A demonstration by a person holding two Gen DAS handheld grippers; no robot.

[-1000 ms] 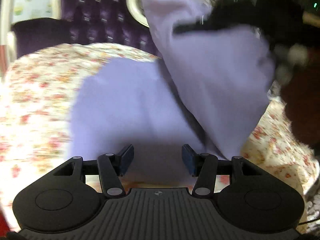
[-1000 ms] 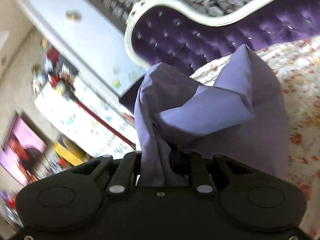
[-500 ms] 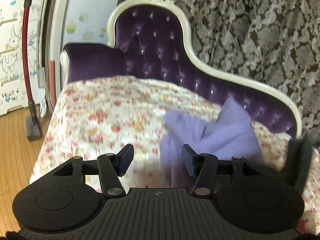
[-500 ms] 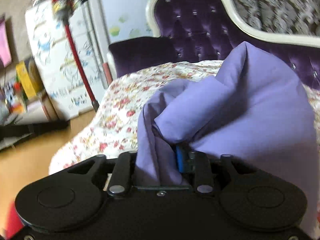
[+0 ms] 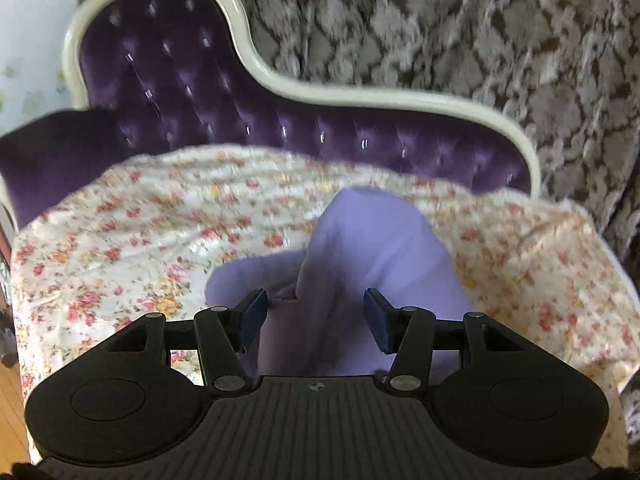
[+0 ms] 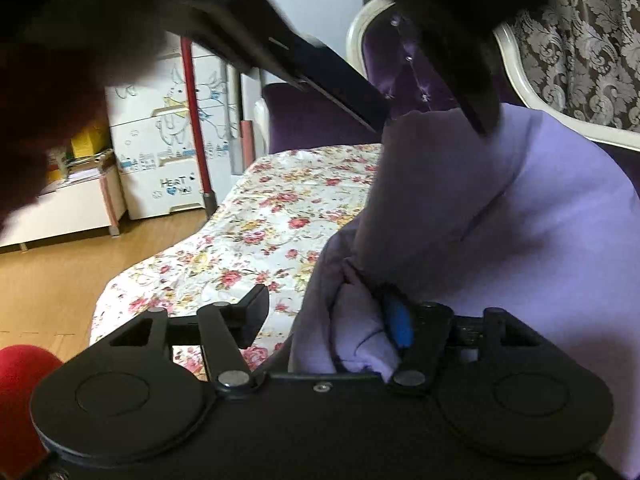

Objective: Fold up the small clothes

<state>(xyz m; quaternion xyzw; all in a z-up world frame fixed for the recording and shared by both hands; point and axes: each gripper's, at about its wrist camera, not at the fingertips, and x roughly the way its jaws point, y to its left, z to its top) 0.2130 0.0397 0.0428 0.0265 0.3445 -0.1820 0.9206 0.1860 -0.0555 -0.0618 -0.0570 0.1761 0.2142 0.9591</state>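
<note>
Left wrist view: your left gripper [image 5: 316, 316] stands with its jaws apart and pinches nothing; the lilac garment [image 5: 372, 264] lies crumpled just beyond and below the blue pads [image 5: 251, 314], on the flowered sheet [image 5: 132, 252] that covers the purple sofa [image 5: 180, 92]; whether the cloth touches the pads cannot be told; the picture is blurred. A cream frame [image 5: 360, 98] edges the tufted sofa back, and a patterned curtain [image 5: 460, 28] hangs behind it.

Right wrist view: your right gripper [image 6: 328, 318] has its jaws spread, having just been opening; the garment [image 6: 500, 216] is bunched between them, lying against the right pad [image 6: 398, 322] and well clear of the left finger [image 6: 254, 314], so no pinch is shown; the cloth rises in a tall heap on the right side of the view, on the sheet [image 6: 256, 232]. Your other gripper [image 6: 360, 52] shows dark and blurred across the top, one finger tip just at the upper edge of the cloth. On the left lie a wooden floor [image 6: 52, 276], a white drawer unit [image 6: 168, 148] with cartoon drawings, and a red pole [image 6: 196, 120] leaning before it.
</note>
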